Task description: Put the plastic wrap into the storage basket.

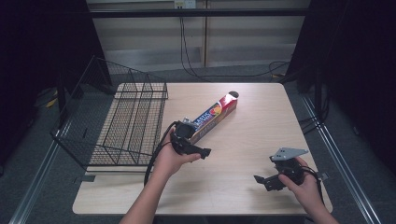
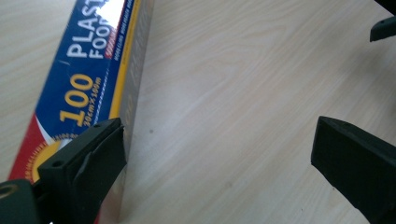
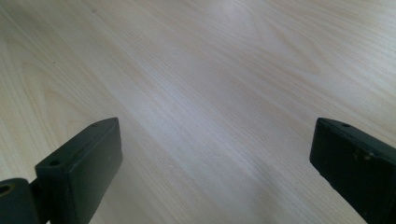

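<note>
Both claws stand open: left gripper beside the cling-film box, right gripper over bare table. Risk: one jaw sits against the box side, so closing may shove it askew

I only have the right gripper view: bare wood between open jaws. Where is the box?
Observer: The box lies mid-table, slanting away from the person, well left of the right gripper.
Operator: Is the left gripper on it?
Observer: Left gripper is open at the box's near end; one jaw overlaps the box top, the other stands over bare table.
Operator: Anything beside it?
Observer: A wire basket sits at the table's left edge, left of the box.
</note>
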Motion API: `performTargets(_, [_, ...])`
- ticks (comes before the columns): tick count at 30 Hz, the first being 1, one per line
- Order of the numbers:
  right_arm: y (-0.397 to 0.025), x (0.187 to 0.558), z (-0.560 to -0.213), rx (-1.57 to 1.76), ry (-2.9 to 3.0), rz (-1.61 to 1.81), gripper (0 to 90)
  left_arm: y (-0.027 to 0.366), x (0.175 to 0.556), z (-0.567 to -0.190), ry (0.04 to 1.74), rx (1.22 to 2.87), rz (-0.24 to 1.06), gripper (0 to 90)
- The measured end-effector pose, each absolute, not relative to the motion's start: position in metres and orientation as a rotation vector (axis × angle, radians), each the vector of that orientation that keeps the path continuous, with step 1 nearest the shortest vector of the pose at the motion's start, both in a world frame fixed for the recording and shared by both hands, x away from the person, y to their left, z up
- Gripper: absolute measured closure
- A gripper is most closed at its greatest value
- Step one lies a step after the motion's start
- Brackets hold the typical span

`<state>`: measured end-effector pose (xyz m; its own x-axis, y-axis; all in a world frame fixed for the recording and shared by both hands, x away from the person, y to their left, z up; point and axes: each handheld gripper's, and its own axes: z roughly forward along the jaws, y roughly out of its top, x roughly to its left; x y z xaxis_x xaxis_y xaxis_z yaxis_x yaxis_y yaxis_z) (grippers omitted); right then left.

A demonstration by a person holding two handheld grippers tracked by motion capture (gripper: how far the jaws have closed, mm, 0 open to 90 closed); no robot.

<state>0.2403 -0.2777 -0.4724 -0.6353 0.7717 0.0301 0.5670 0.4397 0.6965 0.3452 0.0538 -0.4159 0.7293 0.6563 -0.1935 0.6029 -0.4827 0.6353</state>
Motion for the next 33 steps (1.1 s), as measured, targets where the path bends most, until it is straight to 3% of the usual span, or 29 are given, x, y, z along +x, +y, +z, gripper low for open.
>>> performTargets(33, [-0.282,0.245,-0.471,1.171,2.393,1.033,2.4,0.023,0.419,-0.409,0.989,2.288,0.101,7.7])
